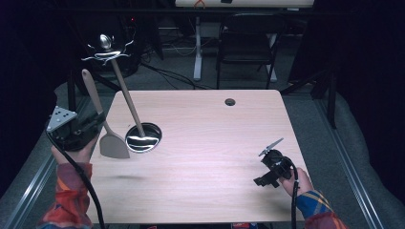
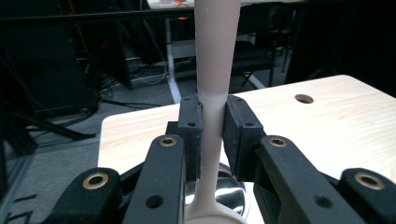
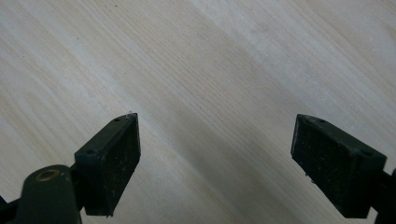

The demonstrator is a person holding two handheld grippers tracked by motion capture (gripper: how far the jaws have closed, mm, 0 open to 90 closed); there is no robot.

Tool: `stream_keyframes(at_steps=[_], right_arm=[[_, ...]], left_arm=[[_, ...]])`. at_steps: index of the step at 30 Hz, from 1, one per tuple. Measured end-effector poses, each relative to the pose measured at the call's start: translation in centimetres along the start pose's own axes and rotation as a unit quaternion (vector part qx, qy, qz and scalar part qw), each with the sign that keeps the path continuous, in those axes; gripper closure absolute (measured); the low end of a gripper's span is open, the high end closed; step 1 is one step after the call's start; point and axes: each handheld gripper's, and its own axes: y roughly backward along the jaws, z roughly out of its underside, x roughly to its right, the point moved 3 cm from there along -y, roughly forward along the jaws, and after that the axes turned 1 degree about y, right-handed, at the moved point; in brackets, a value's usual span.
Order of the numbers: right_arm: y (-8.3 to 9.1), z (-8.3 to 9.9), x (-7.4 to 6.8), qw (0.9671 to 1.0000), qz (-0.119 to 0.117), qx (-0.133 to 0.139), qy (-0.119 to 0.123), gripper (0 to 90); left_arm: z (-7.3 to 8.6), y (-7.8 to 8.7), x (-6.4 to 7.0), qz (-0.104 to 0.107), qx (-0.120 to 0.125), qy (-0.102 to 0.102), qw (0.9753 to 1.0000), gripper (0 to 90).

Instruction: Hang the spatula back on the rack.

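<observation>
On the pale wooden tabletop (image 1: 200,157) a steel cup (image 1: 143,138) already holds one long utensil (image 1: 125,93), while the left tongs (image 1: 98,119), clamped on the spatula (image 1: 107,138) handle, hold it just beside the cup, not yet in, and the right tongs (image 1: 267,176) hover apart, holding nothing.

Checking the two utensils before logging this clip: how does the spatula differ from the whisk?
The spatula is clamped by its handle in the left gripper; the whisk has no gripper on it and leans in the steel cup. The spatula ends in a flat blade, pointing down outside the cup; the whisk ends in a wire head, pointing up. Both have beige handles.
</observation>
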Motion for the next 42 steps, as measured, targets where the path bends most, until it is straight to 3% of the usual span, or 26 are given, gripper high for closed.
stream_keyframes(at_steps=[15,28,42], right_arm=[[0.0,0.1,-0.1,1.0000,0.000,0.004,-0.005,15.3],[0.0,0.1,0.0,1.0000,-0.002,0.001,-0.003,15.3],[0.0,0.1,0.0,1.0000,-0.002,0.000,-0.004,15.3]], left_arm=[[-1.4,-0.4,2.4,-0.001,-0.011,-0.023,0.9997,78.2],[-1.7,-1.0,2.6,0.003,-0.035,-0.018,0.9992,78.2],[-2.1,-1.4,2.5,0.003,-0.042,-0.008,0.9991,78.2]])
